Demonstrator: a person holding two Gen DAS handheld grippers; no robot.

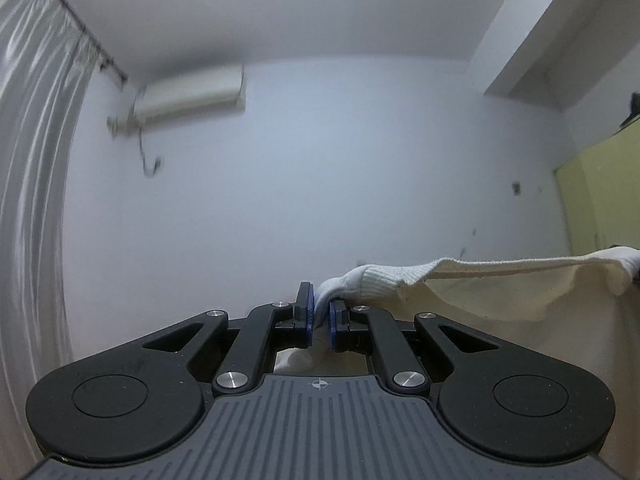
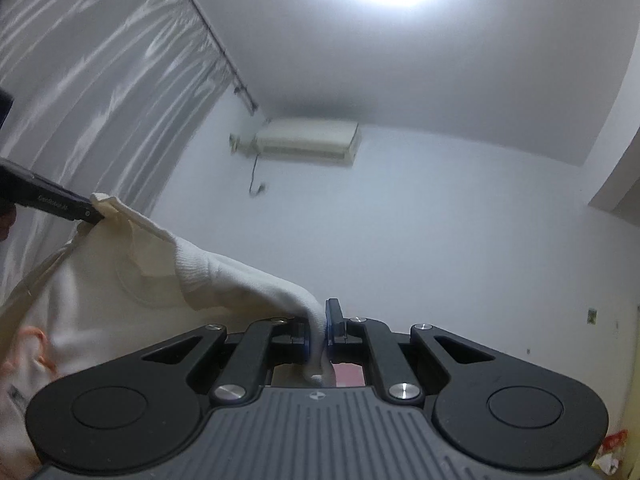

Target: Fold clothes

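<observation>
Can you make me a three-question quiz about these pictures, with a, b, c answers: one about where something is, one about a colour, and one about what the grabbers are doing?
1. Where is the air conditioner?
a) on the floor
b) high on the wall, near the ceiling
c) on a table

2. What colour is the garment?
a) cream-white
b) bright blue
c) black

3. What are the two grippers doing?
a) both hang open with nothing in them
b) only one holds cloth
c) both are shut on the garment, holding it up in the air

Answers:
1 b: it sits just under the ceiling, beside the end of the curtain rail.
2 a: the cloth and its ribbed edge look cream-white in both views.
3 c: the left gripper and the right gripper each pinch cloth between blue pads, and the garment stretches between them.
</observation>
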